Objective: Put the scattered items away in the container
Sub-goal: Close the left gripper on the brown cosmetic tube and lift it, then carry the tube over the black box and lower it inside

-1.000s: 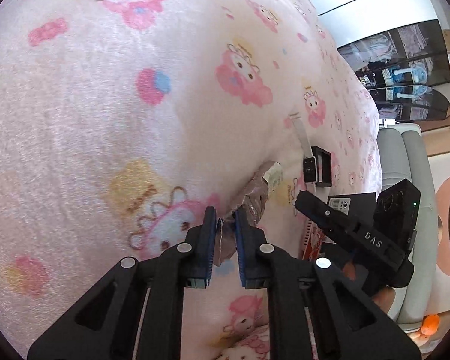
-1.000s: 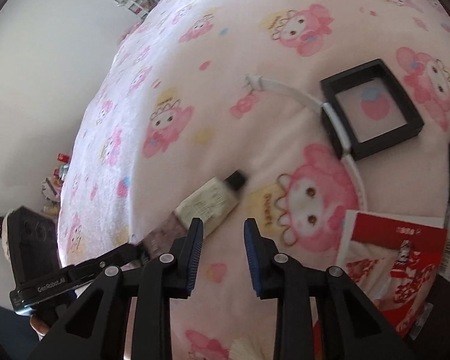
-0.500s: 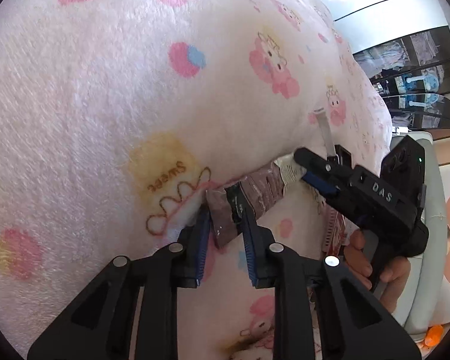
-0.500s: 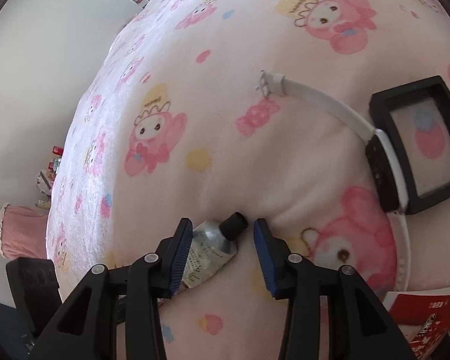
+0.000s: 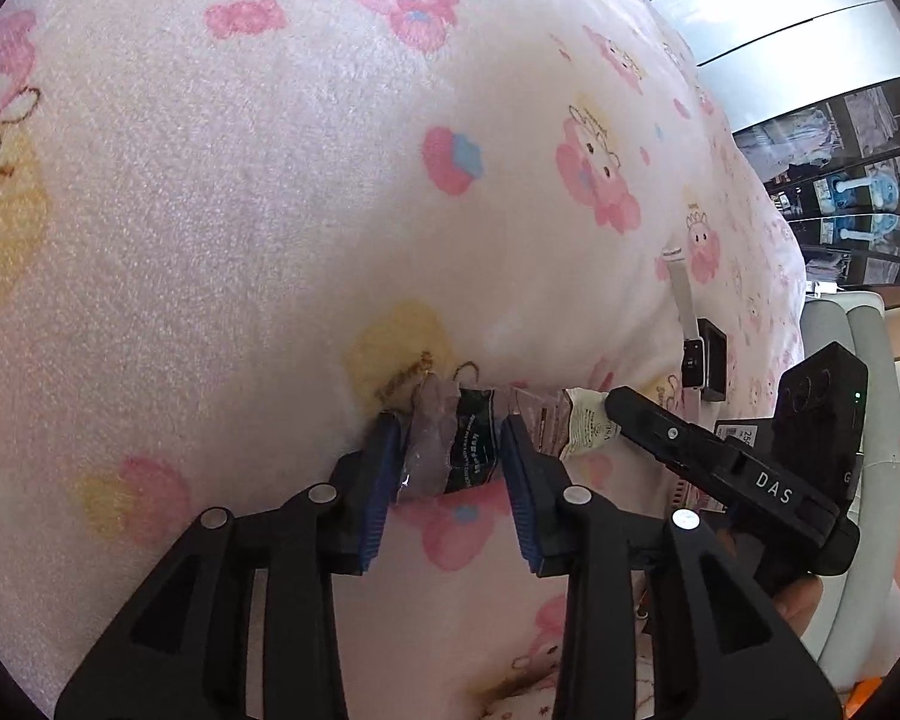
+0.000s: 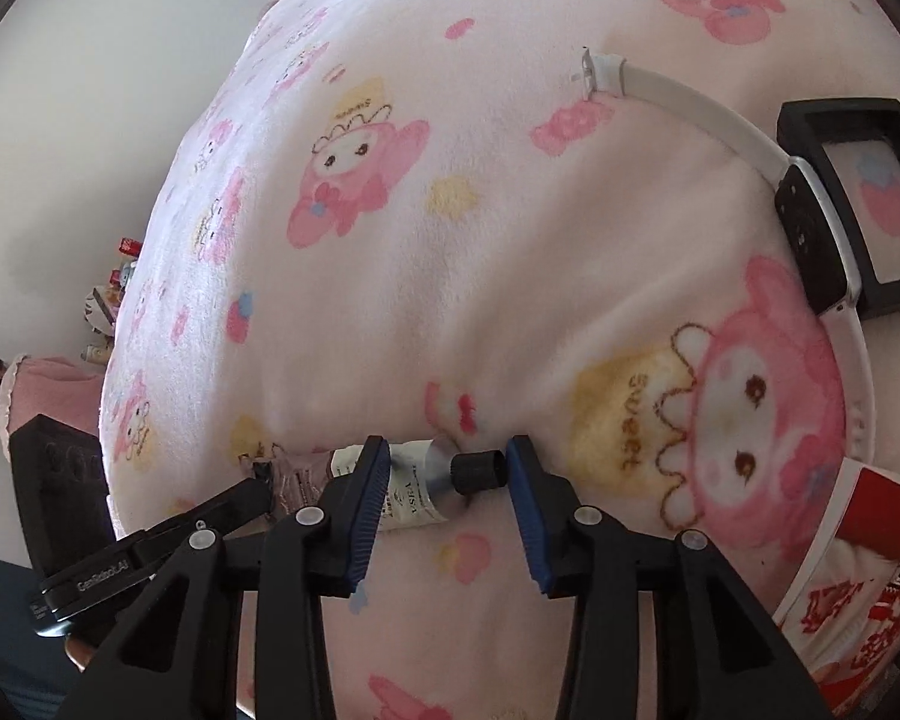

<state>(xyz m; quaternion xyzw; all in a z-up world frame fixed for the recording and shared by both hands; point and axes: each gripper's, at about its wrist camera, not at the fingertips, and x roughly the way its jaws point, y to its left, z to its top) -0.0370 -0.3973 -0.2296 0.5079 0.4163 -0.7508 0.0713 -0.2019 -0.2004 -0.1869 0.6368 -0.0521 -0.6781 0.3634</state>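
A squeezed cream tube (image 5: 468, 450) lies on the pink cartoon-print blanket (image 5: 270, 180). My left gripper (image 5: 450, 468) is open, its fingers either side of the tube's crimped tail. My right gripper (image 6: 447, 480) is open around the tube's black cap (image 6: 479, 471) and neck; the tube (image 6: 414, 486) lies between its fingers. The right gripper (image 5: 648, 426) also shows in the left wrist view, at the tube's far end. No container is in view.
A white-strapped smartwatch (image 6: 810, 234) lies across a black square frame box (image 6: 870, 192). A red and white packet (image 6: 858, 570) lies at the right. A black item with a barcode label (image 5: 732, 432) sits behind the right gripper. The blanket (image 6: 450, 240) dips under the grippers.
The left gripper has opened; it was shut on the tube's tail before. The right gripper has moved in and lowered until its open fingers straddle the tube's cap.
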